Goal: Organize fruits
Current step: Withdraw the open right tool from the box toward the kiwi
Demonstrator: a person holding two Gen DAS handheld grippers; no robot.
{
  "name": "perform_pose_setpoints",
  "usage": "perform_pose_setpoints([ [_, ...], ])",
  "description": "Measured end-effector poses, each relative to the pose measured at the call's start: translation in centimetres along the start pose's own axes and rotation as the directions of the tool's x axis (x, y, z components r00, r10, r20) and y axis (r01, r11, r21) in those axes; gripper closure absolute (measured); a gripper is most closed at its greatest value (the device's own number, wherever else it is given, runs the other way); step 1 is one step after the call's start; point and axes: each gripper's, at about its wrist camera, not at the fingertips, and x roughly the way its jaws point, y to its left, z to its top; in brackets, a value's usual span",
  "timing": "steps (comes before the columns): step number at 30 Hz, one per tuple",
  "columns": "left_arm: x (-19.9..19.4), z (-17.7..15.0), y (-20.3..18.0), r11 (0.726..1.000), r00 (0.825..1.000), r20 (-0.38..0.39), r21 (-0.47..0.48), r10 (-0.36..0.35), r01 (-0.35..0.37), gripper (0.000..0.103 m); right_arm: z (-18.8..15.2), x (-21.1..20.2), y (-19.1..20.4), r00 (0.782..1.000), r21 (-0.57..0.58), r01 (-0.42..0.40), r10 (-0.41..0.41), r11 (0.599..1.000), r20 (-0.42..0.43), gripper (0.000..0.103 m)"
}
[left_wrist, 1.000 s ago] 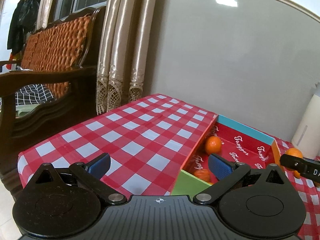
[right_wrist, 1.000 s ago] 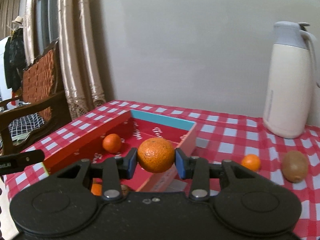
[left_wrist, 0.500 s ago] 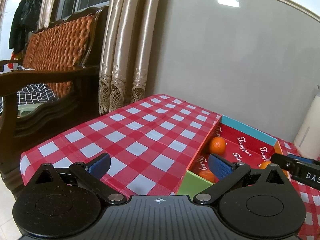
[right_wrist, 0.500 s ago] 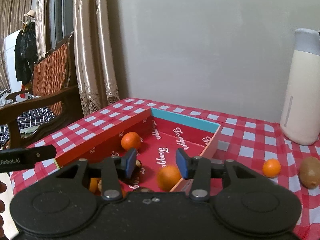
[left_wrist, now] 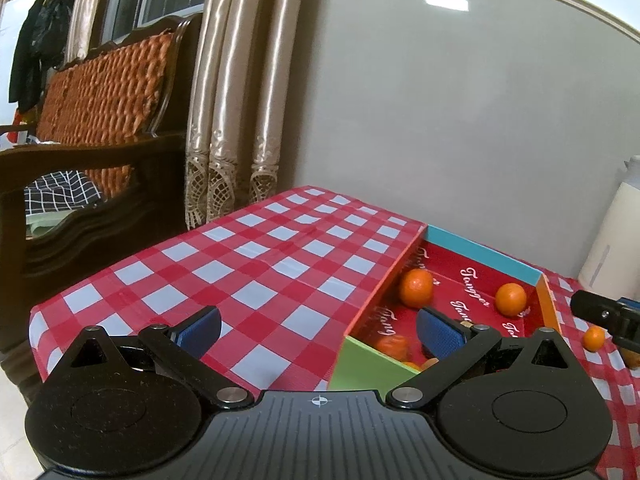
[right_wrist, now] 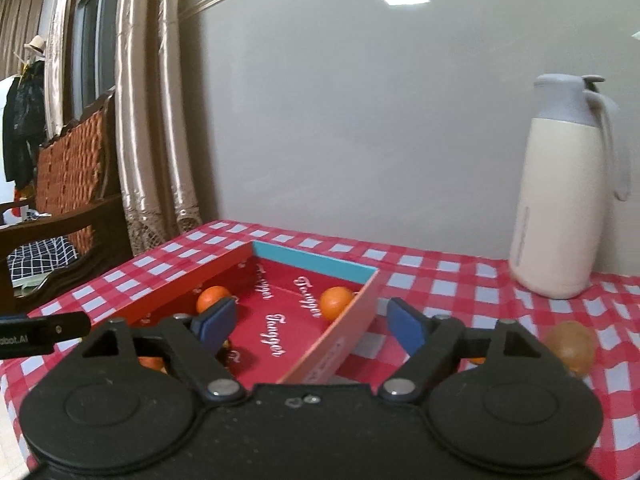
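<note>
The orange (right_wrist: pixel 337 302) we held has dropped into the red box (right_wrist: pixel 347 322), at twelve o'clock from our right gripper (right_wrist: pixel 316 325), jaws opening, empty. Our left gripper (left_wrist: pixel 320 330) gapes empty.

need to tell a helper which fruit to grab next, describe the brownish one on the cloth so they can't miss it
Start at the tall cream thermos jug by the wall on the checked tablecloth. Come toward the camera from its base to the lone fruit lying outside the red box. It is dull brownish and egg-shaped, unlike the bright round oranges in the box.
</note>
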Motion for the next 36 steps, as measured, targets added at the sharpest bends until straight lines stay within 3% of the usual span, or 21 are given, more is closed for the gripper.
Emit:
perform_pose_setpoints([
  [1, 0.0, 0.0, -0.1, 1.000, 1.000, 0.000, 0.002, -0.002, 0.002, 0.000, -0.1, -0.1, -0.2, 1.000, 0.006, 0.014, -0.014, 1.000, 0.002, 0.008],
  [6, -0.2, -0.1, -1.1, 1.000, 1.000, 0.004, 0.020, -0.016, 0.016, 0.000, -0.4, -1.0, -1.6, 0.996, 0.021, 0.085, -0.085, 0.996, 0.005, 0.001],
  [14, -0.5, -0.4, -3.2, 0.997, 0.999, 0.006, 0.058, -0.049, 0.049, 0.000, -1.3, -2.4, -4.7, 0.979, 0.057, 0.204, -0.204, 0.977, -0.006, 0.000],
  [21, -0.9, -0.9, -5.6, 0.990, 0.997, 0.012, 0.112, -0.083, 0.081, 0.000, -2.0, -4.1, -8.0, 0.930, 0.097, 0.367, -0.367, 0.925, -0.015, 0.000],
  [28, -1.2, -1.4, -8.6, 0.979, 0.991, 0.001, 0.159, -0.131, 0.129, 0.000, -2.7, -6.2, -11.1, 0.885, 0.143, 0.463, -0.465, 0.875, -0.021, 0.000],
  [36, -2.2, -2.5, -13.5, 0.934, 0.968, -0.008, 0.263, -0.249, 0.242, 0.000, -3.5, -8.3, -13.8, 0.844, 0.190, 0.532, -0.535, 0.825, -0.039, 0.000],
])
